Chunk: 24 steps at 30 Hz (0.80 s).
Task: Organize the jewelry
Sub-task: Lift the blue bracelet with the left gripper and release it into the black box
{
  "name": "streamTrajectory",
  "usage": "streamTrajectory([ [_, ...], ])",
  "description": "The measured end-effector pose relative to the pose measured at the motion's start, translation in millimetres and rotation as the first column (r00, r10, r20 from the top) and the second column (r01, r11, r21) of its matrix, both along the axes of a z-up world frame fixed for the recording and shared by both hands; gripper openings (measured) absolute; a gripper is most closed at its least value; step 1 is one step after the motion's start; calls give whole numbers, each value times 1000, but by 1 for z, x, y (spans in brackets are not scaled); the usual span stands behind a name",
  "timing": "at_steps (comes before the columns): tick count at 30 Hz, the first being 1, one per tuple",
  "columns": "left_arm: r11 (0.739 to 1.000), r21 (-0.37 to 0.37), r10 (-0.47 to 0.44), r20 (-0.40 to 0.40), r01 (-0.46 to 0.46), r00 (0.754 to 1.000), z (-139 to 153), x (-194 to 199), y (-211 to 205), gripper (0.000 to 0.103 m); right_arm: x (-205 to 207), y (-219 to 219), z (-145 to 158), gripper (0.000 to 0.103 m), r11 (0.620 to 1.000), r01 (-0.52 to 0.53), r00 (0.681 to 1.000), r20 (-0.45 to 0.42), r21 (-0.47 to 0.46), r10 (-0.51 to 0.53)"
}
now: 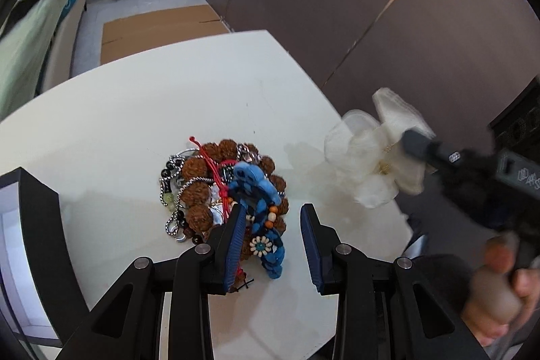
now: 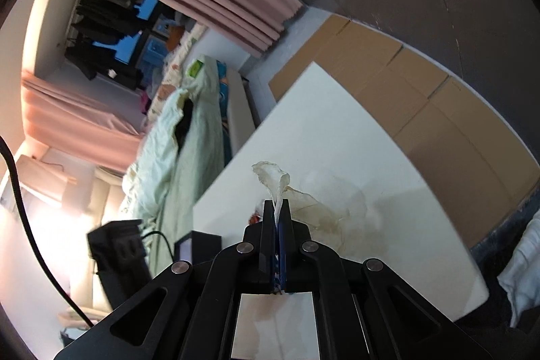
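White counter (image 1: 135,110): my left tool (image 1: 271,225) gapes over the jewelry pile (image 1: 226,191) to pick, right tool (image 2: 279,208) clamps a sheer organza pouch (image 2: 303,191) aloft for filling.

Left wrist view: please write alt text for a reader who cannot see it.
An open left hand-held gripper hovers over a tangled jewelry pile on a white table, with a blue braided bracelet on top. At right, the right hand-held gripper holds a sheer white pouch above the table's edge.

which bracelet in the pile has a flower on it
The blue braided bracelet on top, by the open left gripper; its white beaded flower sets it apart from the brown bead bracelet.
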<state>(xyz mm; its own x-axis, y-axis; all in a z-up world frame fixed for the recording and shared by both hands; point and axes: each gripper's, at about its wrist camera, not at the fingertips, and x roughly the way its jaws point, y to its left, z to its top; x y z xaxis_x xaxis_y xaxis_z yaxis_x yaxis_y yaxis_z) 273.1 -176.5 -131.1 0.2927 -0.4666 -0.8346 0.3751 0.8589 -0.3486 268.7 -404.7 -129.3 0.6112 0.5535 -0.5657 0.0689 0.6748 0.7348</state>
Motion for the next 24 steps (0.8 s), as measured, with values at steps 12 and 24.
streamTrajectory([
  [12, 991, 132, 15, 36, -20, 999, -8, -4, -12, 10, -18, -3, 20, 3, 999, 25, 999, 33, 44, -26],
  [24, 994, 72, 64, 166, -77, 984, 58, -19, 19, 9, -30, 31, 40, 3, 1000, 9, 997, 82, 18, -11],
])
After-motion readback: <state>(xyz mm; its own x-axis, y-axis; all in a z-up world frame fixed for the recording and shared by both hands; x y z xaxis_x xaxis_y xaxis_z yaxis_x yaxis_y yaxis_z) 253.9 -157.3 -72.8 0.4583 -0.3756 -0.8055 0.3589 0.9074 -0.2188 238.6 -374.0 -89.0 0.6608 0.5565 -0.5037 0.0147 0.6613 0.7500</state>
